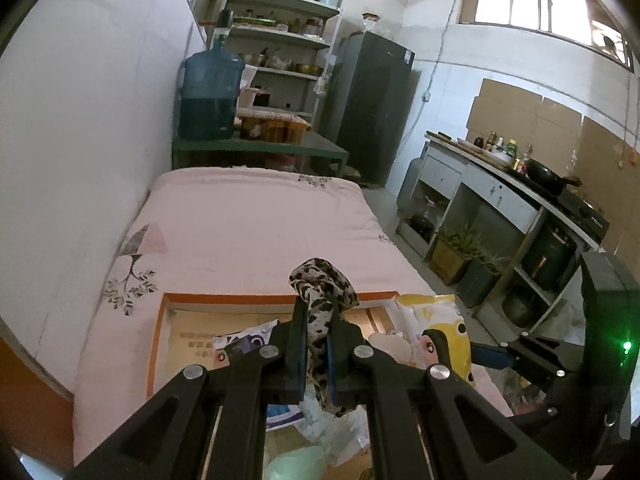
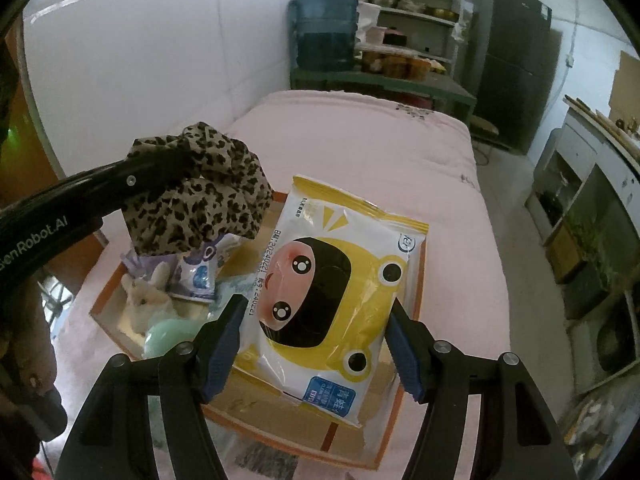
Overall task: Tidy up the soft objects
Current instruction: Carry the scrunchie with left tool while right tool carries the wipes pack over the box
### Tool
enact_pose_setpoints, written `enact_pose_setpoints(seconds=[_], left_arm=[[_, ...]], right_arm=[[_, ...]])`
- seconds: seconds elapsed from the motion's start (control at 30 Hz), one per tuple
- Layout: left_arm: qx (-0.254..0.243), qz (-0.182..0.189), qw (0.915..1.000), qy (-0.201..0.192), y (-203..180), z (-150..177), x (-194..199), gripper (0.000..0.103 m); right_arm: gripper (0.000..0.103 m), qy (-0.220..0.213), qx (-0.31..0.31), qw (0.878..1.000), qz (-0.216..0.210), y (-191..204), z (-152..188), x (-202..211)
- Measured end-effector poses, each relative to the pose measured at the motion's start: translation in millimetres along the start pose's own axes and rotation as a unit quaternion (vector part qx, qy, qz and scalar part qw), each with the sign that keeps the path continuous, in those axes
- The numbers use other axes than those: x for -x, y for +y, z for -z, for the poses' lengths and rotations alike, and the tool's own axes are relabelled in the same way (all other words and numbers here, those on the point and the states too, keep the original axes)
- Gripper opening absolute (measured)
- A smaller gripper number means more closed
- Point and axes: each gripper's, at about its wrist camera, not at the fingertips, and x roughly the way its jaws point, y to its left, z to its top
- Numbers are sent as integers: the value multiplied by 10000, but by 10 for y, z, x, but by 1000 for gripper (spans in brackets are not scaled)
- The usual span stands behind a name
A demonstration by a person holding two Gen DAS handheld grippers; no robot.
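The wipes pack (image 2: 332,300) reads "20240221"; the hand-held gripper (image 2: 176,168) "Robot.AI".

Left gripper (image 1: 318,344) covers most of the box (image 1: 280,300) interior in left wrist view; the leopard-print cloth (image 1: 320,308) tail disappears behind its fingers. Wipes pack (image 1: 436,320) partly hidden there, lower edge cut by gripper links. In right wrist view the cloth (image 2: 200,196) hides the left gripper's tips and part of the purple packet (image 2: 196,268). Plush toy (image 2: 146,300) blurred. Pack print (image 2: 340,288) too small to read.

Leopard-print scrunchie (image 2: 200,192), yellow cartoon-frog wipes pack (image 2: 328,300), pink leaf-patterned quilt (image 1: 248,224)
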Motion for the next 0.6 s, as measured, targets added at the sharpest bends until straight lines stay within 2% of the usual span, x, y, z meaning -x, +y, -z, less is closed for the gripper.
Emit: enact_pose_setpoints(seconds=[0.37,0.6], left_arm=[[183,44,9992,340,89,24,-290,7],[211,-91,9984,524,144,113,-458,7]], right_arm=[[68,217,-15,9998,36,-112,-139,-312],[68,417,38,9991,-1,-97,-146,-534]])
